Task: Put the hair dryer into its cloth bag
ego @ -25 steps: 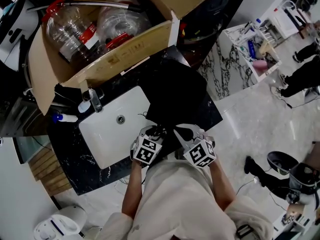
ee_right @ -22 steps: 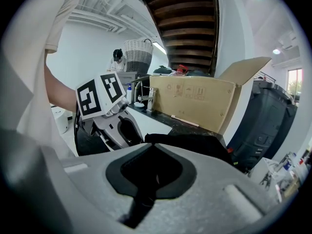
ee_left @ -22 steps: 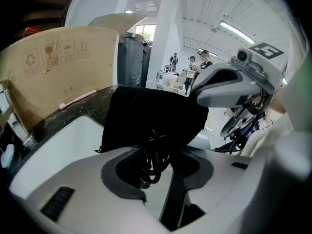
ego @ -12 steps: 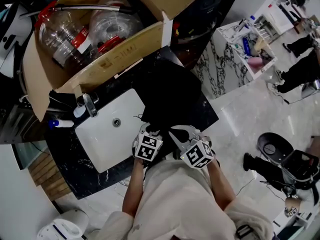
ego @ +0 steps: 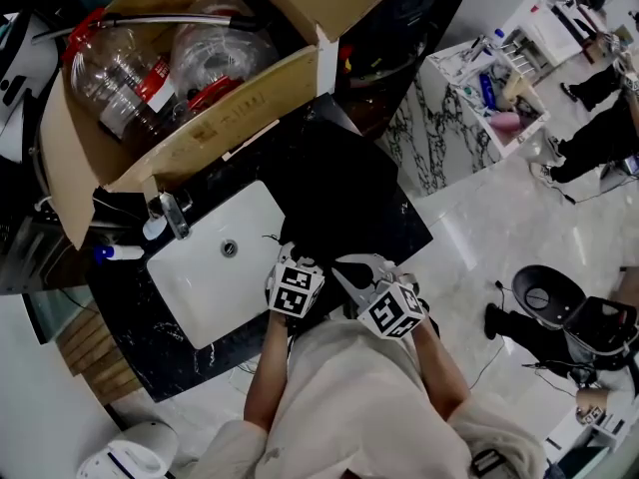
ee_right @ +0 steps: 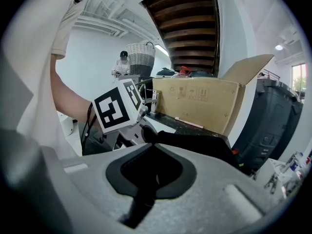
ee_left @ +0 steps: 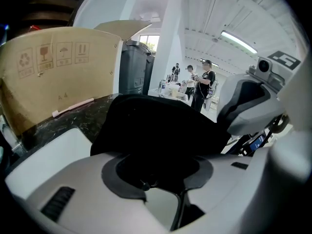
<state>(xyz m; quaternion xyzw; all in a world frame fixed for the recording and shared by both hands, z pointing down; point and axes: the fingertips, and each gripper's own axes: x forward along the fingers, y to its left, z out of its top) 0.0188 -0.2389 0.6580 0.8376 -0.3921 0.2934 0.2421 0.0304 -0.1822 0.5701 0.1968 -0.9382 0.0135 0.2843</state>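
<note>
Lower centre, the left gripper point(ego: 303, 259), its jaws just closing, and the right gripper point(ego: 349, 265) both pinch the black bag point(ego: 339, 183). The box point(ego: 230, 108) at upper left shows only handling symbols.

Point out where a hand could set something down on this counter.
The sink is bare, bordered by the faucet behind and the bag on its right. A bare strip of counter runs along the sink's left and near sides. The back is crowded by the box of bottles; the bag covers most of the right.

A white sink point(ego: 205, 277) is set in a black marble counter point(ego: 120, 292) beside glossy white floor point(ego: 499, 238)
</note>
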